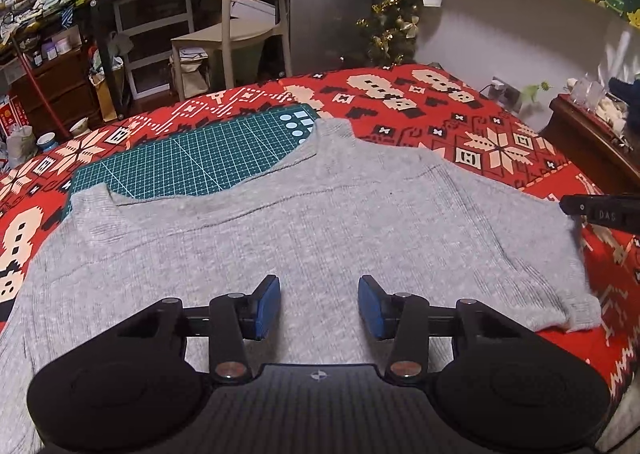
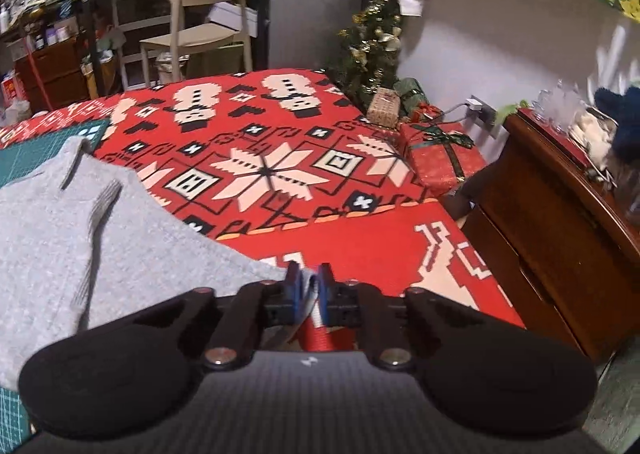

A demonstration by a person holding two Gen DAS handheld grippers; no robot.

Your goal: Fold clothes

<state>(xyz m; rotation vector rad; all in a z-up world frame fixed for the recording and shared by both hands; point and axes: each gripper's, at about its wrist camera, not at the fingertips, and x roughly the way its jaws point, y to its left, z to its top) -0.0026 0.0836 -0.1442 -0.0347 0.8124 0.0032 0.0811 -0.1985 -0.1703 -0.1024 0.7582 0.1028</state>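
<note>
A grey knit sweater (image 1: pixel 304 221) lies spread on the red Christmas-patterned counter (image 1: pixel 460 121), partly over a green cutting mat (image 1: pixel 192 157). The left gripper (image 1: pixel 319 300) hovers with fingers apart; the right gripper (image 2: pixel 309 284) pinches the sweater's edge.

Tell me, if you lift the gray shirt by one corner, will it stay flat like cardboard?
Probably not. The gray shirt looks like soft knit with wrinkled edges, so it should droop. Where the right gripper pinches its edge, the cloth bunches. It's likely light, and may drag across the red blanket.
</note>
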